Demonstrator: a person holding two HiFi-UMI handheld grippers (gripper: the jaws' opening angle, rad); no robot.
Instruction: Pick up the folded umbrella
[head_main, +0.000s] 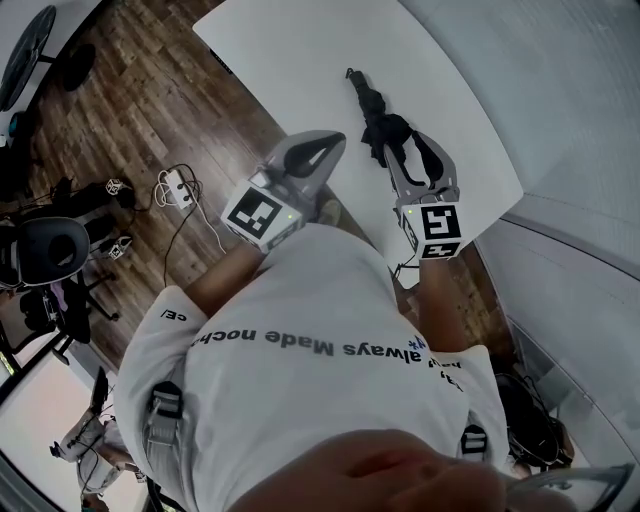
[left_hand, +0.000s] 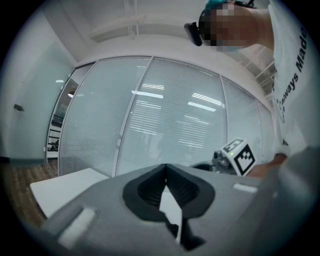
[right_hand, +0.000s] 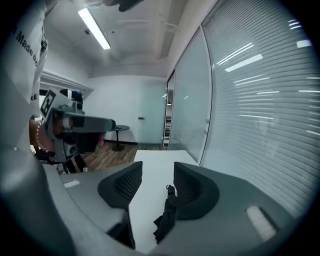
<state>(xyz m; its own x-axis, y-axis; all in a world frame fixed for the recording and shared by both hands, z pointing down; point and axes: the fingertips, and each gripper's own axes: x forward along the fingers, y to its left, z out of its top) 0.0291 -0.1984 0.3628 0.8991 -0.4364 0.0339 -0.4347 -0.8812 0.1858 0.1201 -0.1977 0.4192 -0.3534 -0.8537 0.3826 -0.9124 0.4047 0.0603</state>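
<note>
Right, from the head view first: the folded umbrella (head_main: 372, 115) lies flat on the white bench (head_main: 300, 60), near the bench's edge on my right side, its slim tip pointing toward the far end of the bench. The right hand-held gripper (head_main: 408, 150) sits over the bench at the bundled near end of the umbrella. The left hand-held gripper (head_main: 325, 150) hangs at the bench's near edge, well apart from the umbrella. A white power strip (head_main: 178, 188) lies on the wooden floor off the bench's left side.

Next, the left gripper view: the left hand-held gripper (left_hand: 166, 172) has its jaw tips pressed together, with only a thin sliver of the bench (left_hand: 65, 192) showing lower down between the pads, and it holds nothing. The right gripper's marker cube (left_hand: 240, 156) shows above the bench's far side.

Last, the right gripper view: the right hand-held gripper (right_hand: 157, 182) stands wide open. The folded umbrella (right_hand: 166, 212) lies on the bench (right_hand: 150, 170) inside the gap, closer to the right-hand pad, and I see no grip on it. The left hand-held gripper (right_hand: 75, 125) shows beyond the bench's left edge.
</note>
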